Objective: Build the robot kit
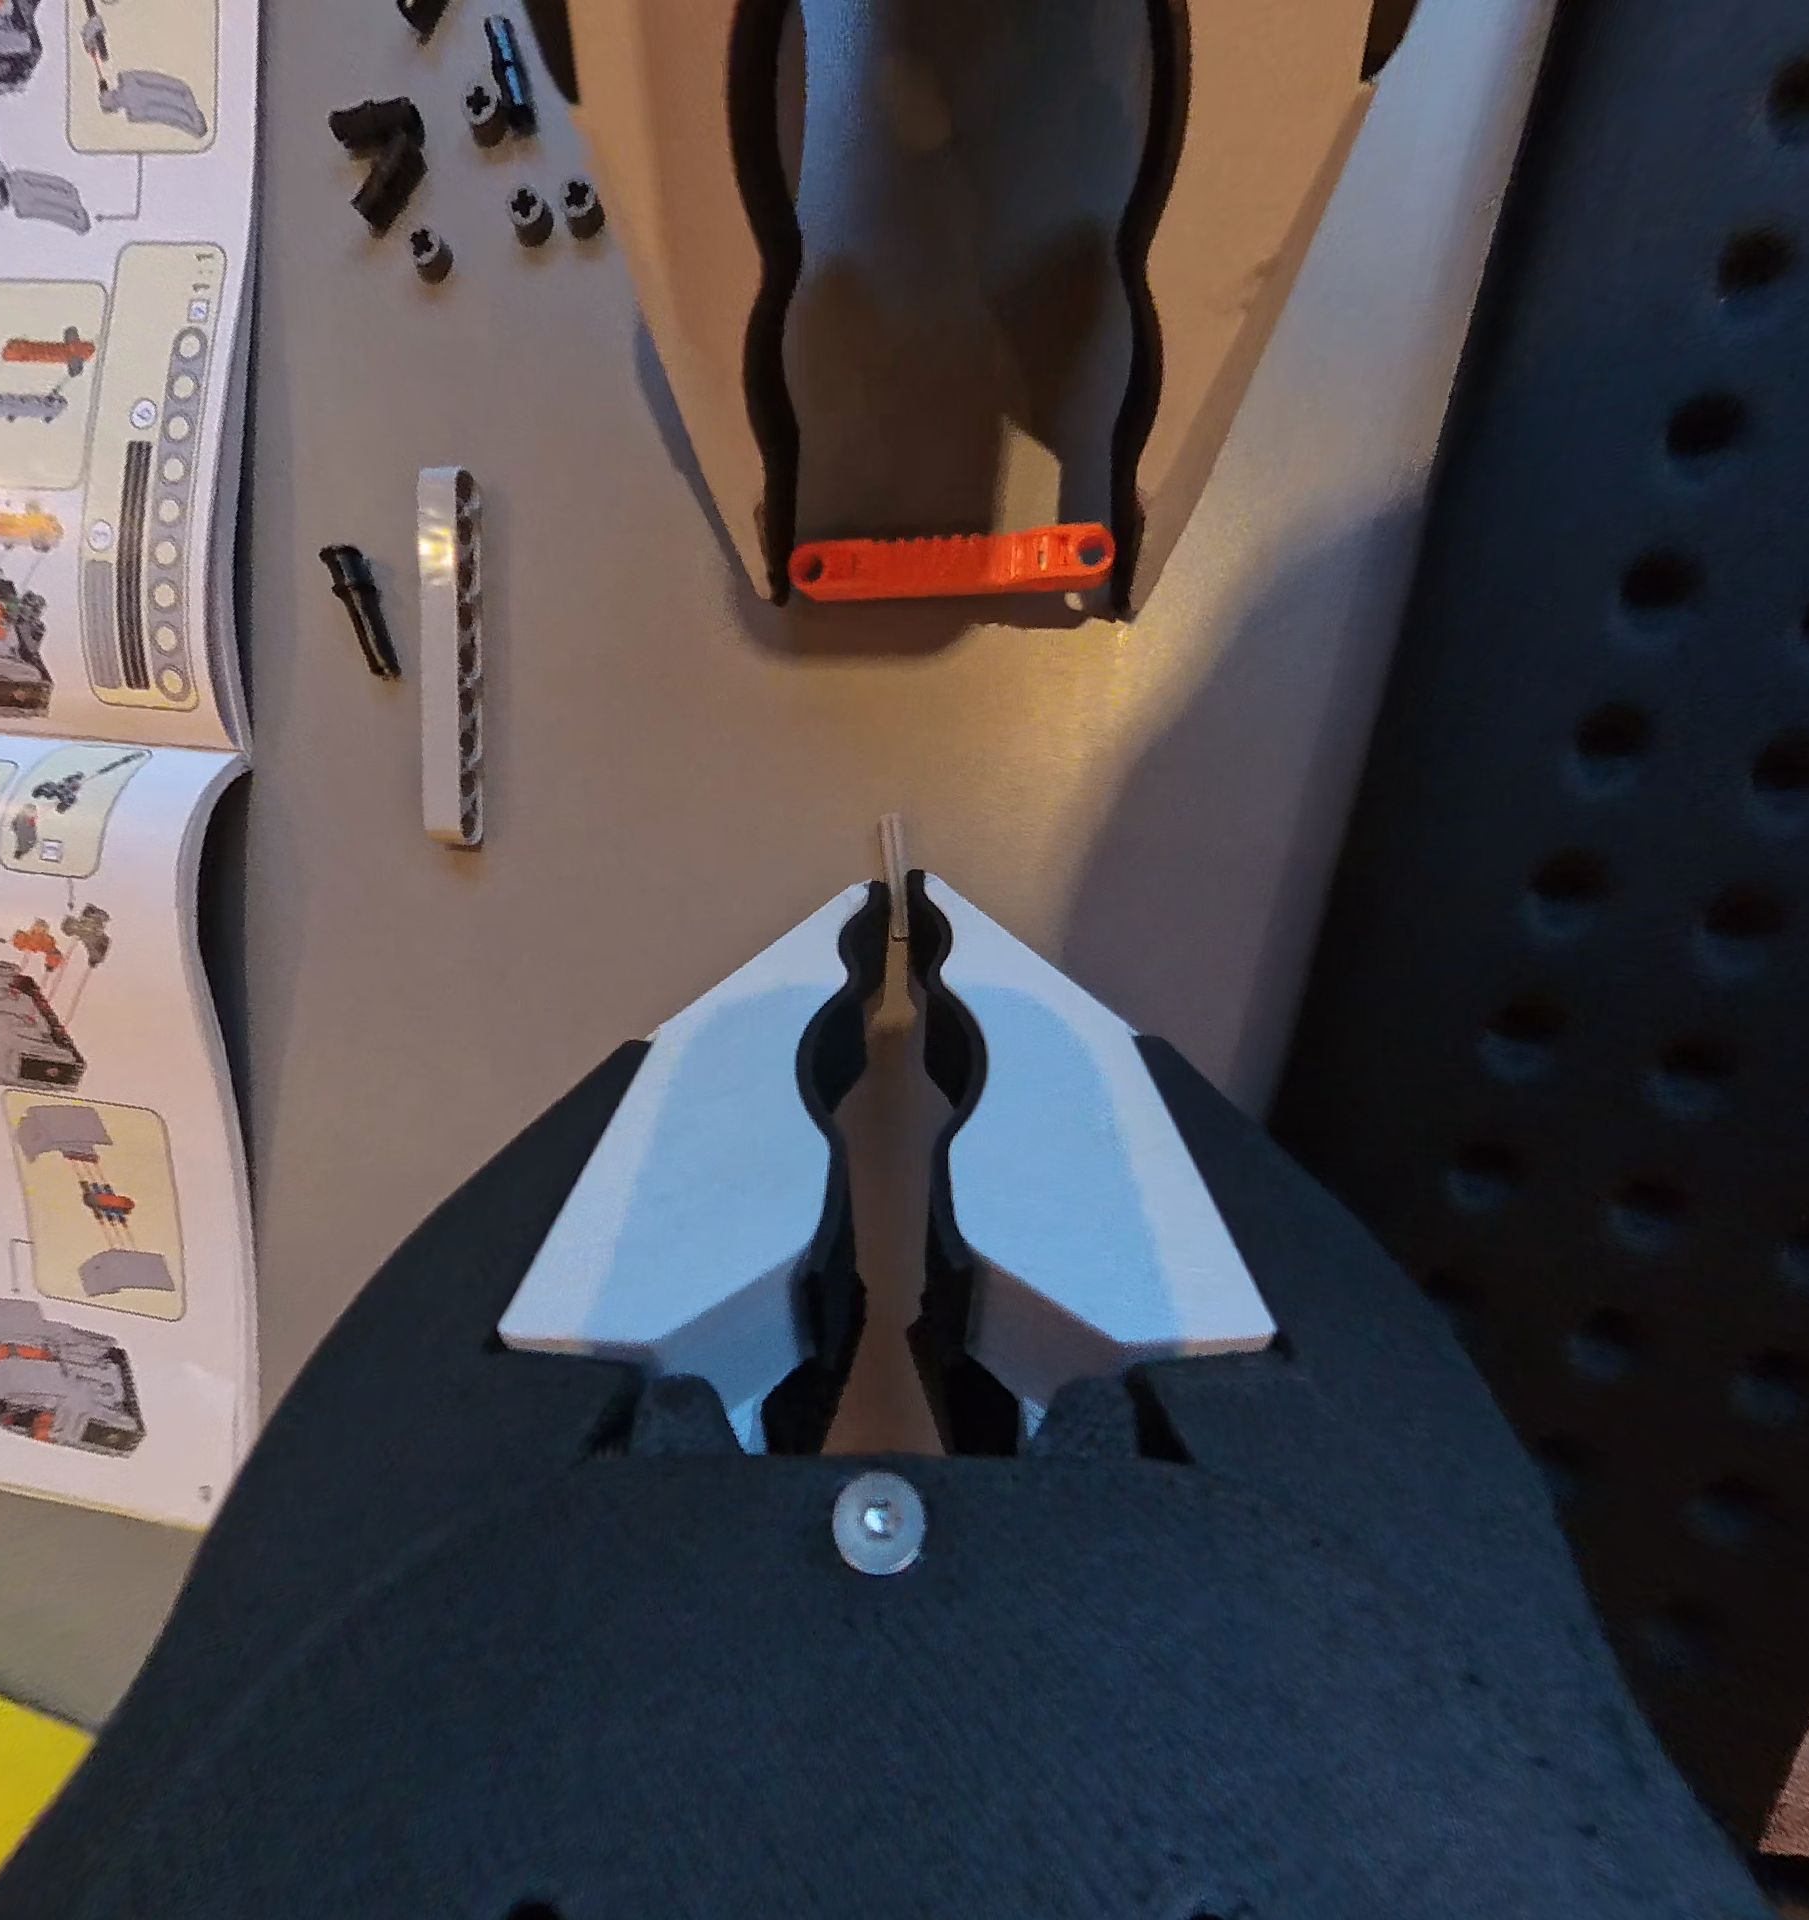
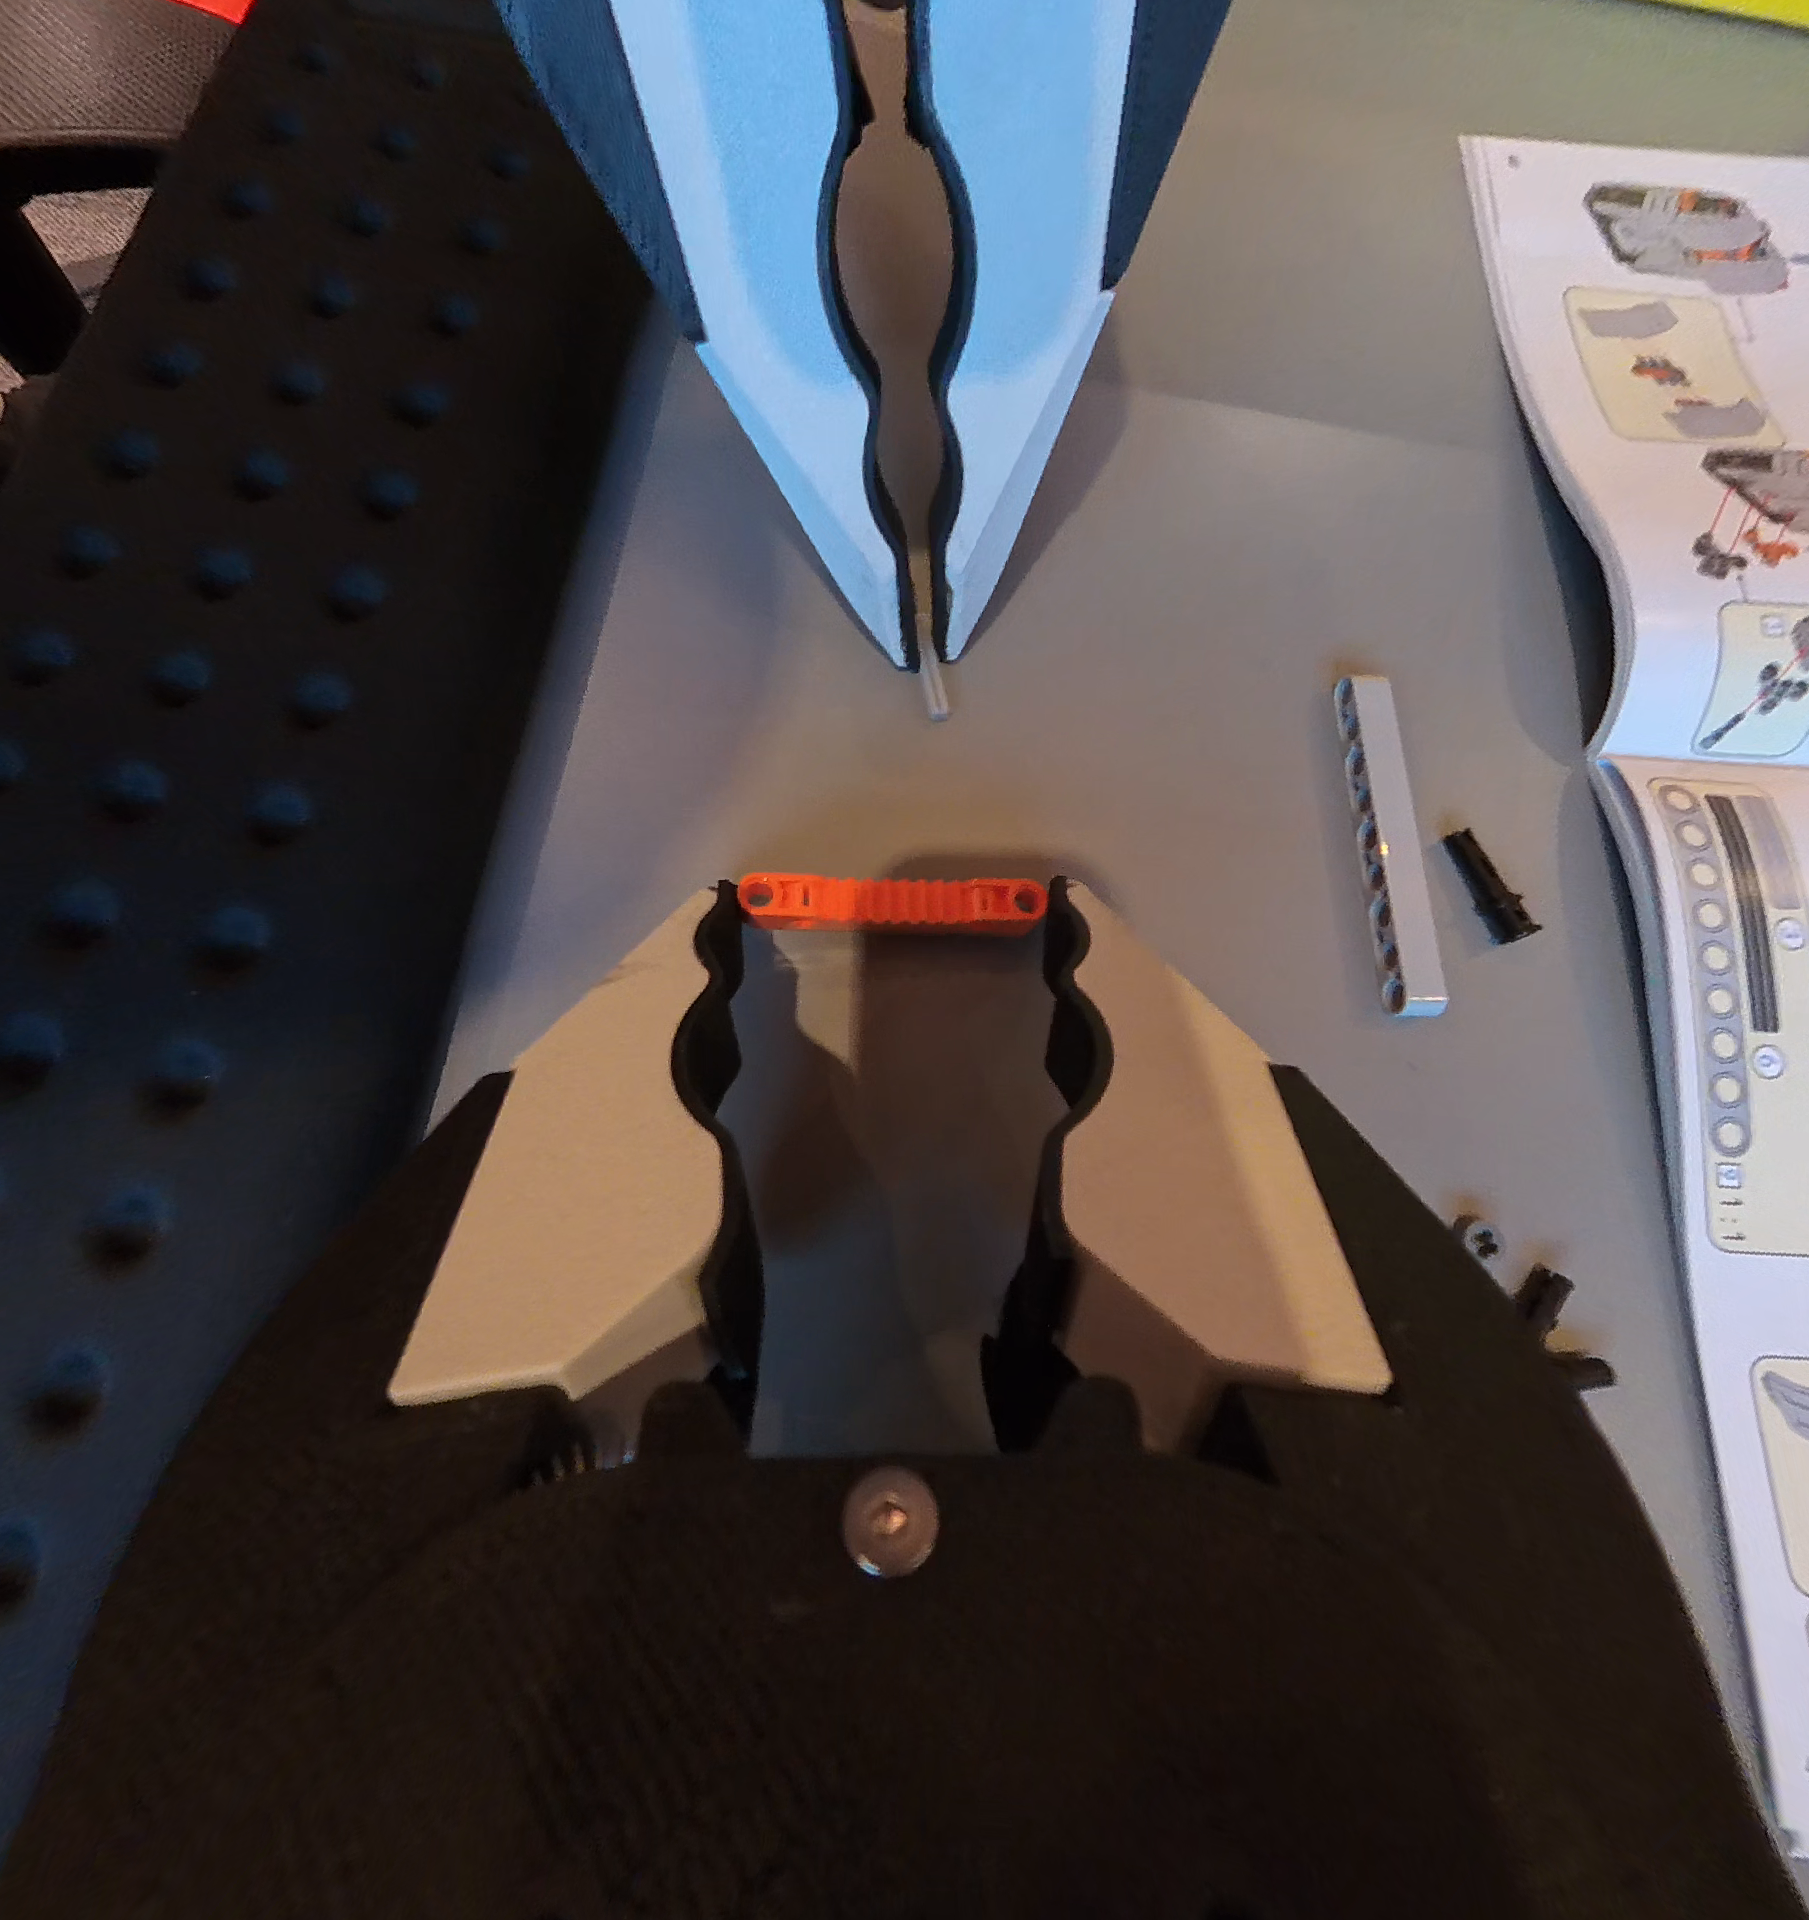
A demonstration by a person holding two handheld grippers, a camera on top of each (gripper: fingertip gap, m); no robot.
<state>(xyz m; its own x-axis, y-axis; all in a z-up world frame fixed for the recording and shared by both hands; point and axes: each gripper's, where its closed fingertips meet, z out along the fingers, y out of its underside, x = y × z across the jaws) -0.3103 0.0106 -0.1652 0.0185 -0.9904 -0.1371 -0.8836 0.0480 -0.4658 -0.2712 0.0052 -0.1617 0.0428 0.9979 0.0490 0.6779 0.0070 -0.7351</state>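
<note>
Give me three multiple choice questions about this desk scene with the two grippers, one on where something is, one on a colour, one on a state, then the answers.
1. Where does the light grey beam lie?
A. Between the right gripper and the instruction booklet
B. On the black studded mat
C. Inside the left gripper

2. What colour is the toothed piece at the right gripper's tips?
A. Blue
B. Orange
C. Green

3. How is the left gripper?
A. Wide open, holding nothing
B. Shut on the black pin
C. Shut on a thin pale rod

Answers:
1 A: the beam rests on the grey table beside the booklet.
2 B: it is bright orange in both views.
3 C: the rod pokes out past the nearly closed fingertips.
</note>
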